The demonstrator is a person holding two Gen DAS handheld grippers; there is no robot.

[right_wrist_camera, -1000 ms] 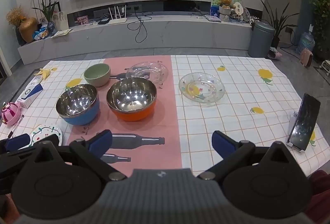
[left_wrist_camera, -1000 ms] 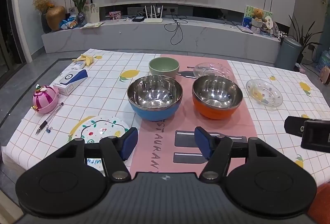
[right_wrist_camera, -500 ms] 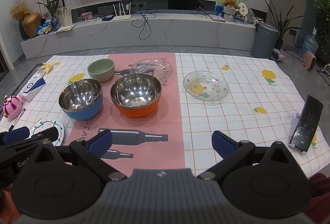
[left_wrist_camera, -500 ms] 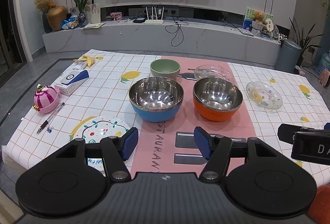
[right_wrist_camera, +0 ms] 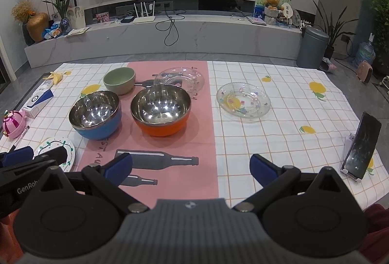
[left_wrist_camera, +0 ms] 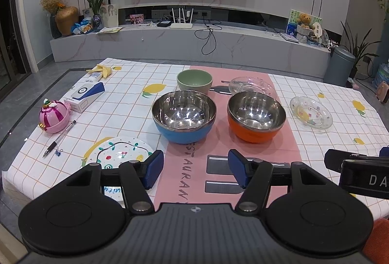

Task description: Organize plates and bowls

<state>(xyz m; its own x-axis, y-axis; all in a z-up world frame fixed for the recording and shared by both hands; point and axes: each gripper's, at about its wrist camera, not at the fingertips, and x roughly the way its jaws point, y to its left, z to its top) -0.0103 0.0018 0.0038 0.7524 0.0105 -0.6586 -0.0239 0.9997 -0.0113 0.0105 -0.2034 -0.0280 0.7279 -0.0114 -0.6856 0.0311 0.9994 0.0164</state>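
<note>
Since a second ago almost nothing on the table has shifted; the right gripper's side merely shows a little more at the edge of the left wrist view. The checked tablecloth (left_wrist_camera: pixel 126 103) with its pink strip carries everything. The blue bowl (left_wrist_camera: pixel 184 115) and orange bowl (left_wrist_camera: pixel 255 115) stand side by side on the strip, close but apart. Behind them sit the green bowl (left_wrist_camera: pixel 194 81) and a clear glass plate (right_wrist_camera: pixel 180 79). A second glass plate (right_wrist_camera: pixel 243 99) lies well to the right. The painted plate (left_wrist_camera: pixel 119 154) lies near the front left. The left gripper (left_wrist_camera: pixel 193 168) hangs spread over the strip, nothing between its pads. The right gripper (right_wrist_camera: pixel 190 168) is spread wide too, empty.
</note>
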